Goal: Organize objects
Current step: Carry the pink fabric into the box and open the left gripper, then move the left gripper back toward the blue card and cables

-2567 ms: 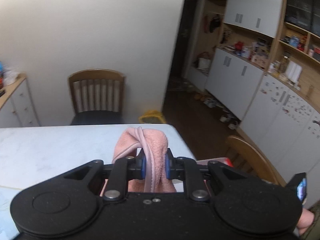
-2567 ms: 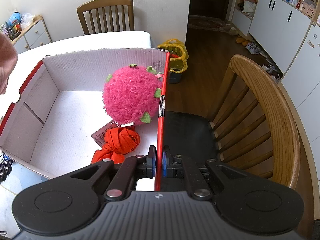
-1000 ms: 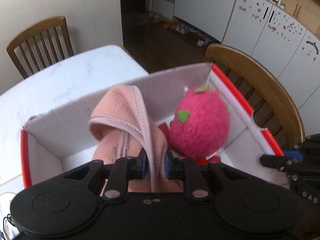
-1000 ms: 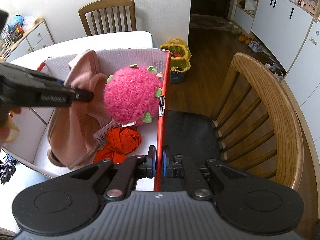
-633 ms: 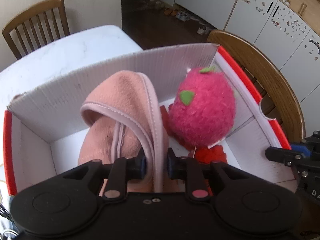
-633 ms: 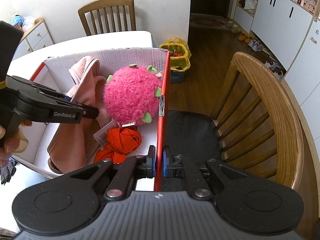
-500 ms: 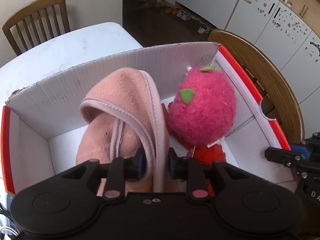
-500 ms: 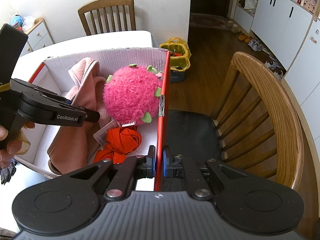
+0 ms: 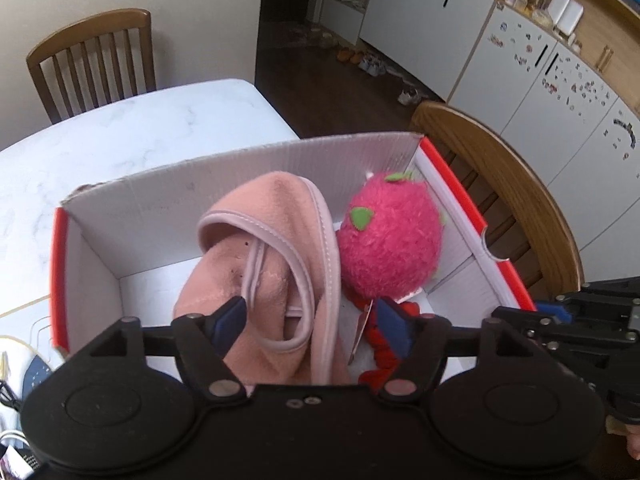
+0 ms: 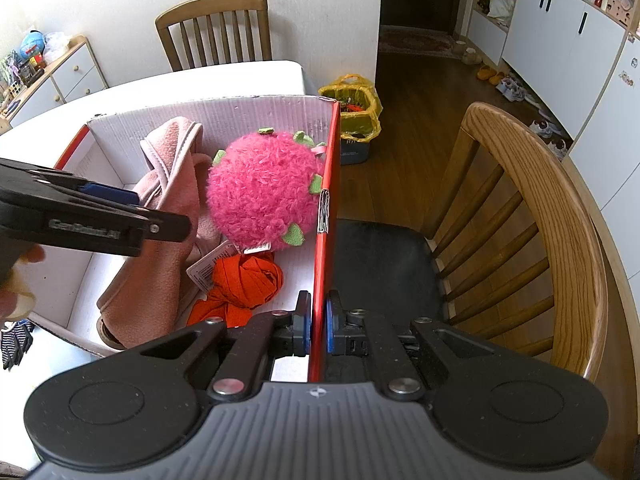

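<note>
left claw (image 9: 310, 318): opening, pads clear of soft pink fleece cloth (image 9: 276, 264) slumped inside red-and-white cardboard box (image 9: 168, 196) at tabletop (image 9: 132, 136) edge | right claw (image 10: 316, 326): clamped on box wall | risk: cloth hem snagged on withdrawal, dragged out

One cardboard box (image 10: 326, 184) stands on one white table (image 9: 140, 132). The box contains three items: one pink fleece cloth (image 9: 276, 248), one pink fuzzy plush ball (image 10: 262, 192) (green leaf tabs on its surface) and one orange fabric bundle (image 10: 244, 280). Two wooden chairs are present: one far chair (image 10: 216, 28) beyond the table and one near chair (image 10: 532, 220) beside the box. One yellow bag (image 10: 354, 100) sits on the floor. Two grippers are in view: one left gripper (image 9: 310, 318) and one right gripper (image 10: 318, 326).
</note>
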{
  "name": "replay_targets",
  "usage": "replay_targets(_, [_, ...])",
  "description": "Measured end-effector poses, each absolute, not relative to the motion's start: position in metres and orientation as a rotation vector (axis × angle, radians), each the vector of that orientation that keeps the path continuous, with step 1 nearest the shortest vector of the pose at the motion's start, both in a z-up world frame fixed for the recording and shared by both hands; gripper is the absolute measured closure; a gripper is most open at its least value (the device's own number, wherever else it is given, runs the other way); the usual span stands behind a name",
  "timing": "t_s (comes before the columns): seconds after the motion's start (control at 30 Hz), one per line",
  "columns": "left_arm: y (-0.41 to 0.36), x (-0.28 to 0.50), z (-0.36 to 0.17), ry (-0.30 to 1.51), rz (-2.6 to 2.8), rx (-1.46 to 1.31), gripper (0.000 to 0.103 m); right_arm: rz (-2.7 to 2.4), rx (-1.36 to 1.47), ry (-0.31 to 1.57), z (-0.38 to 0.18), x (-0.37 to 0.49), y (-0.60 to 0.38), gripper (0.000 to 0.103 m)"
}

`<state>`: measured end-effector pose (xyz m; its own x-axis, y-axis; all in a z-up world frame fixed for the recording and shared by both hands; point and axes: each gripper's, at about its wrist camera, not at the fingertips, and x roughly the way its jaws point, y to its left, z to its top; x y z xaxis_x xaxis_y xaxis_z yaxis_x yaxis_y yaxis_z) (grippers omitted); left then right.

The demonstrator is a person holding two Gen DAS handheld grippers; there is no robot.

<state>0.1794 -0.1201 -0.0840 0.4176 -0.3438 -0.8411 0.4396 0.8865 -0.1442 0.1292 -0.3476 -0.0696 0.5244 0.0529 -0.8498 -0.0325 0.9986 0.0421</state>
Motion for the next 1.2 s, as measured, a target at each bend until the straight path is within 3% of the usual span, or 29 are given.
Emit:
replay_targets(0.53, [-0.085, 0.162, -0.038, 0.920, -0.403, -0.013, 0.001, 0.049, 0.010, 1.021, -0.070, 0.130, -0.347, 0.096])
replay_targets(0.93, [0.002, 0.138, -0.010, 0.822, -0.234, 0.001, 0.001, 0.040, 0.003, 1.026, -0.070, 0.131, -0.346, 0.096])
replay_targets(1.2, [0.045, 0.126, -0.023, 0.809, -0.136, 0.064, 0.001, 0.033, -0.007, 1.029, -0.069, 0.130, -0.345, 0.096])
